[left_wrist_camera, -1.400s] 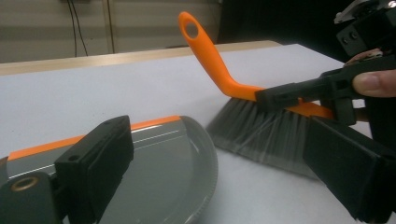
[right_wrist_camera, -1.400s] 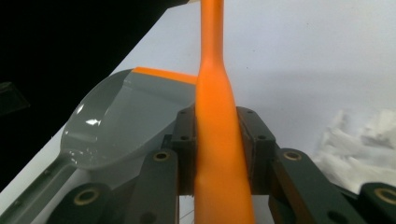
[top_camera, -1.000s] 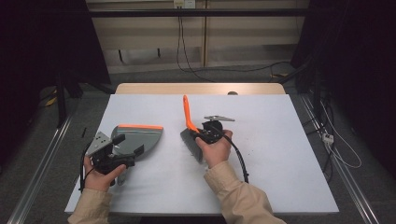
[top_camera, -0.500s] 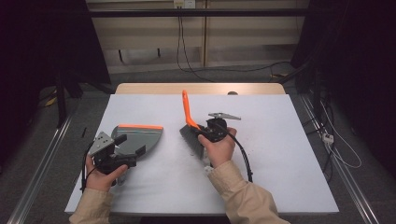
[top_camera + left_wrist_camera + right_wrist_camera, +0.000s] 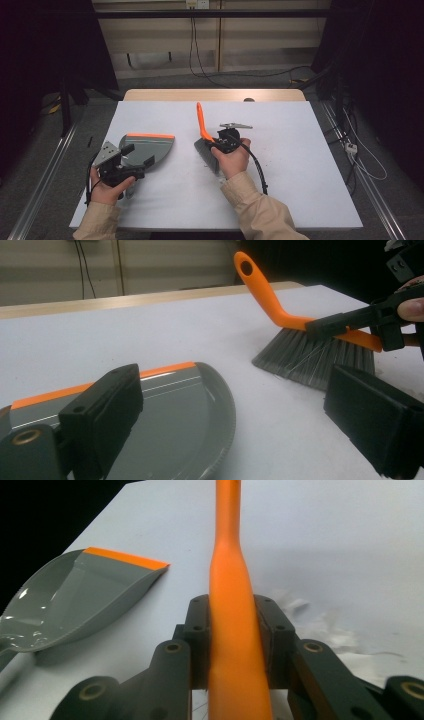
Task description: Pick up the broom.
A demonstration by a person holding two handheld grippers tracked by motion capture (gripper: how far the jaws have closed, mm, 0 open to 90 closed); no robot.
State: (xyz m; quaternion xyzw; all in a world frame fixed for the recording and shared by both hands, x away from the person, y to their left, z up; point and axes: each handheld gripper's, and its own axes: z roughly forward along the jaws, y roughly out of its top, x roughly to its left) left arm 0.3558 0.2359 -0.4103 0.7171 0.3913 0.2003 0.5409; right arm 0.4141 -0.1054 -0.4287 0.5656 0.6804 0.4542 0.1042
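Observation:
A hand brush point(image 5: 201, 122) with an orange handle stands on its grey bristles point(image 5: 310, 352) mid-table, the handle rising up and away. My right gripper point(image 5: 214, 143) is shut on the handle's lower part; in the right gripper view point(image 5: 232, 625) both jaws press against the orange handle point(image 5: 227, 540). A grey dustpan point(image 5: 150, 147) with an orange lip lies flat to the left of the brush. My left gripper point(image 5: 137, 156) sits at the dustpan's near end, open. In the left gripper view point(image 5: 235, 420) its jaws stand wide apart over the pan point(image 5: 175, 405), with nothing pressed between them.
Small pale scraps point(image 5: 310, 625) lie scattered on the white table point(image 5: 300, 190) just right of the brush. A wooden strip point(image 5: 215, 95) borders the table's far edge. Cables and a dark stand are on the floor beyond.
The right hand with the brush has shifted only slightly. The left hand and the dustpan have stayed put.

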